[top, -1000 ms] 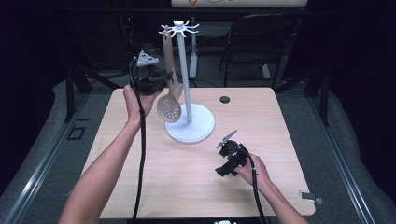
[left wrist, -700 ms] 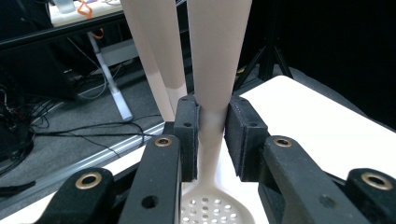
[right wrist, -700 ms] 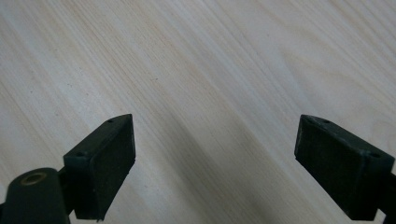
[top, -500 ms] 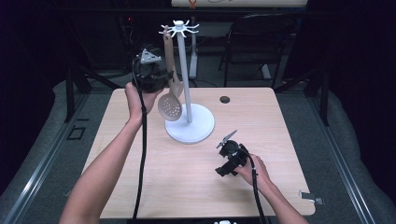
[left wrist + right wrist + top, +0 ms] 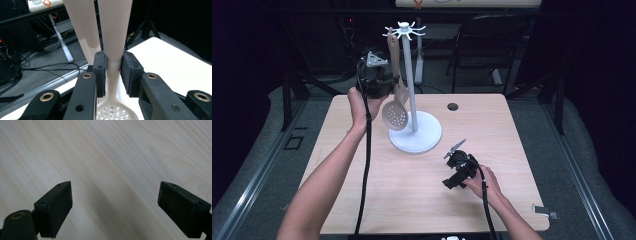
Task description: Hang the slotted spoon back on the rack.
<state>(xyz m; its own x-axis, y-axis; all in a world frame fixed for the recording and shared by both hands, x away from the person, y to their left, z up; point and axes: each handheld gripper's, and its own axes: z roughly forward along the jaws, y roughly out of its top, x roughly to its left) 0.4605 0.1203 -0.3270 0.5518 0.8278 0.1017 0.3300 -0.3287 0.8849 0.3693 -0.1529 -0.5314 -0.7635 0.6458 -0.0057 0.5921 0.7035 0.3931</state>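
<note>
Gripping slotted spoon (image 5: 113, 50) – L gripper (image 5: 113, 75) | stand (image 5: 414, 132) – hook contact unclear

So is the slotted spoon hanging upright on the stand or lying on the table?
Upright: the slotted spoon hangs bowl-down beside the stand pole, the left gripper jaws clamped on its handle.

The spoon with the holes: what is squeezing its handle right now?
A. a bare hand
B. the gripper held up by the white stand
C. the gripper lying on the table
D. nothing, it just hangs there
B: the left gripper, raised beside the white stand, has both black pads pressed against the handle of the slotted spoon.
</note>
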